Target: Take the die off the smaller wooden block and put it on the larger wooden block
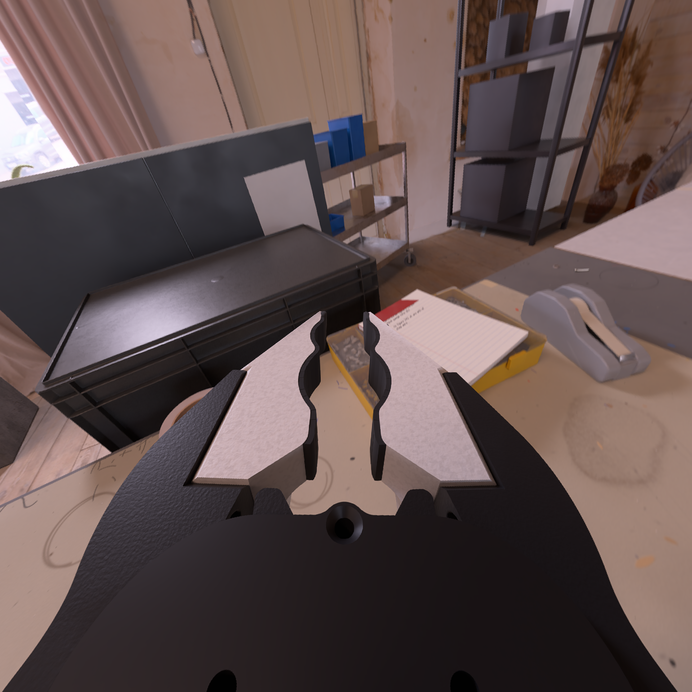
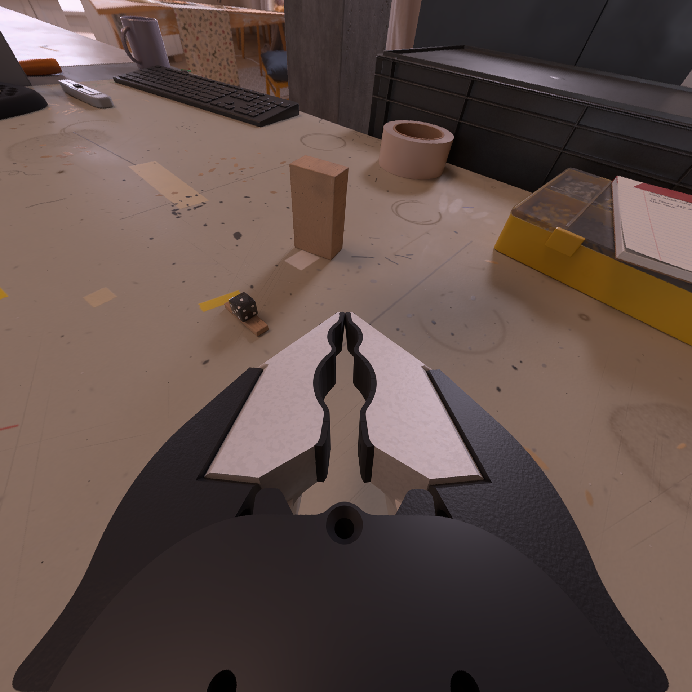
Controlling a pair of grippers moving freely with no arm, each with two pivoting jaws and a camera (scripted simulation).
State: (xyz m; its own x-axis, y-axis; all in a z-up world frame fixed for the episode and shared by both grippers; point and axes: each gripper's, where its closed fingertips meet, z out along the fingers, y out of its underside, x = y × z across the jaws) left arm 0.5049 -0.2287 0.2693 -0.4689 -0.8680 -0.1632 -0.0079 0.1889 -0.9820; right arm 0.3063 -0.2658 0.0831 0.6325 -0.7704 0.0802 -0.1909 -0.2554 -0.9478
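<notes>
Die (image 2: 243, 306) sits left of, apparently beyond, right claw (image 2: 344, 314).

Landmark: yellow parts box (image 1: 378, 385) (image 2: 584, 273) with lined notepad (image 1: 460, 337) (image 2: 659, 228) on top.

Left wrist view: set above the table (image 1: 524, 468), close to the box, looking forward and slightly down along the left gripper (image 1: 344, 318); the box sits just beyond the fingertips, right of centre. Faces a black crate (image 1: 209, 314) left of the box, with shelving behind.

Right wrist view: set higher and farther from the box, which lies at the right edge; faces across the table (image 2: 112, 374) toward a keyboard (image 2: 206, 93) far left of the box, along the right gripper (image 2: 344, 314).

Shared: box, notepad, black crate (image 2: 524, 112), tape roll (image 1: 179, 412) (image 2: 415, 149).
</notes>
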